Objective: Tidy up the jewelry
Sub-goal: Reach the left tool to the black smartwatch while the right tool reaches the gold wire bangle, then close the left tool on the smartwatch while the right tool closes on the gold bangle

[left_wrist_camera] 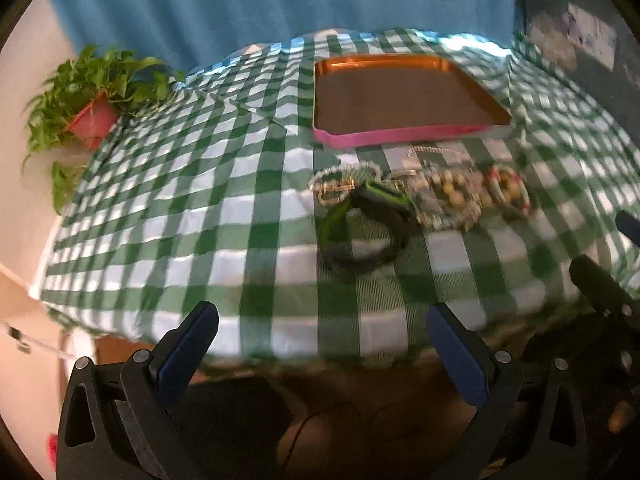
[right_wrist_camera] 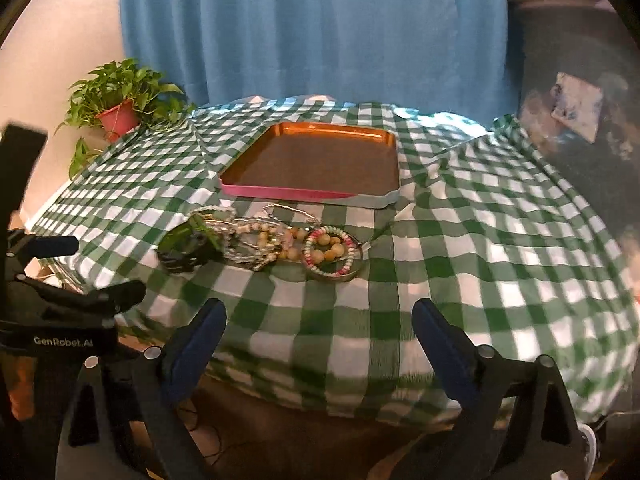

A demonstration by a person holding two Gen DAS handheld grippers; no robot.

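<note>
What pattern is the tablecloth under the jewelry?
Green-and-white checks on the tablecloth, clearest in the right wrist view.

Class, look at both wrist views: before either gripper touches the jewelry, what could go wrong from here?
1. The jewelry pile is tangled, so lifting one piece may drag others along.
2. The checked tablecloth is wrinkled and loose; fingertips could pinch cloth instead.
3. The left gripper and right gripper, both open, face the same small pile and might collide.
</note>
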